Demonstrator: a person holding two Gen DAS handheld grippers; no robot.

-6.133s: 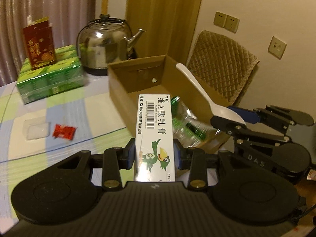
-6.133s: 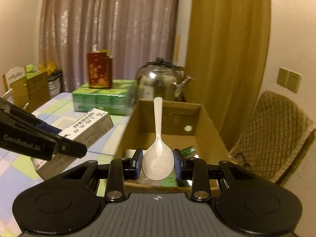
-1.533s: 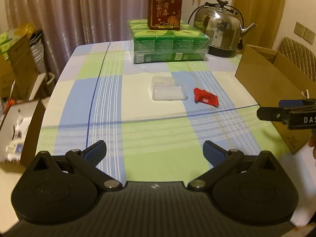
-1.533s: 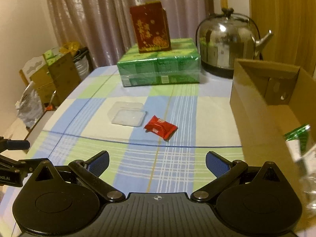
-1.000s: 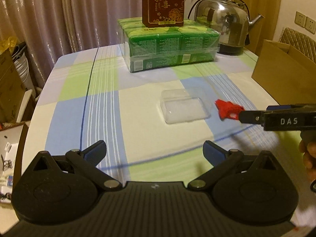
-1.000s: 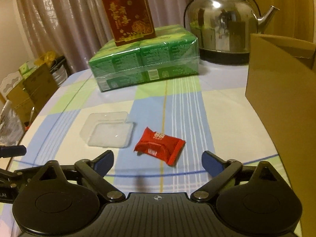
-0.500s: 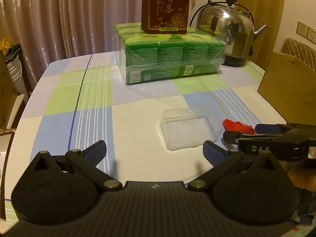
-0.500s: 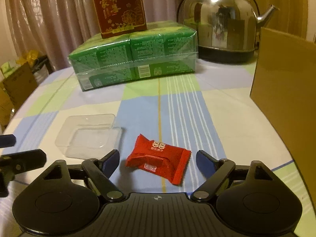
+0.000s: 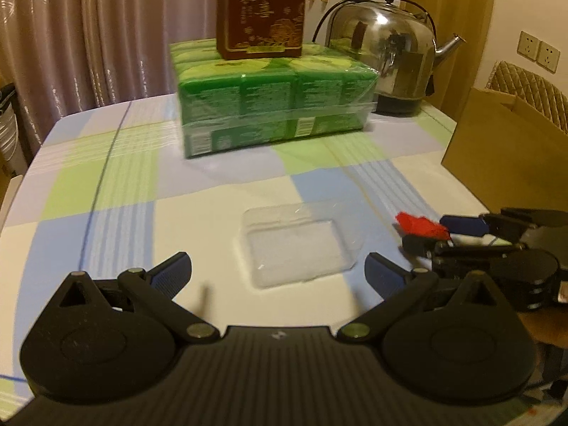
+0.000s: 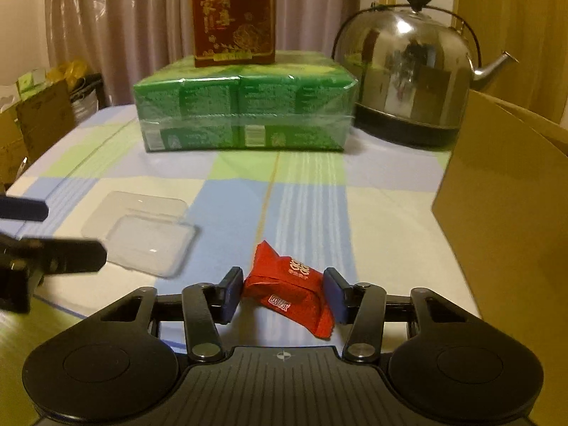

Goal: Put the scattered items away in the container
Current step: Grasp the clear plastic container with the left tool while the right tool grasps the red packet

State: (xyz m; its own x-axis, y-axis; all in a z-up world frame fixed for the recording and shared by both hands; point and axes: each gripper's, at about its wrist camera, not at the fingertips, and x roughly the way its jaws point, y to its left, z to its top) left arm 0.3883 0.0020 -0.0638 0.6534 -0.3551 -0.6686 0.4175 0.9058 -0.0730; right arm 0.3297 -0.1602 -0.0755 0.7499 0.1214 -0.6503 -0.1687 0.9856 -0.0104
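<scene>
A red candy packet (image 10: 289, 293) lies on the checked tablecloth between the pads of my right gripper (image 10: 284, 296), which has closed in on both its sides. The packet (image 9: 419, 224) and that gripper (image 9: 436, 230) also show at the right of the left wrist view. A clear plastic box (image 9: 298, 243) lies just ahead of my left gripper (image 9: 277, 271), which is wide open and empty. The box also shows in the right wrist view (image 10: 142, 232). The cardboard container (image 10: 504, 191) stands at the right.
A shrink-wrapped pack of green boxes (image 10: 245, 113) with a dark red carton (image 10: 232, 14) on top stands at the back of the table. A steel kettle (image 10: 408, 71) sits beside it. A padded chair (image 9: 529, 88) stands behind the cardboard container (image 9: 504, 149).
Both grippers have moved forward and lower over the table. My right gripper has narrowed from wide open onto the red packet. My left gripper has come up to the clear box, still open.
</scene>
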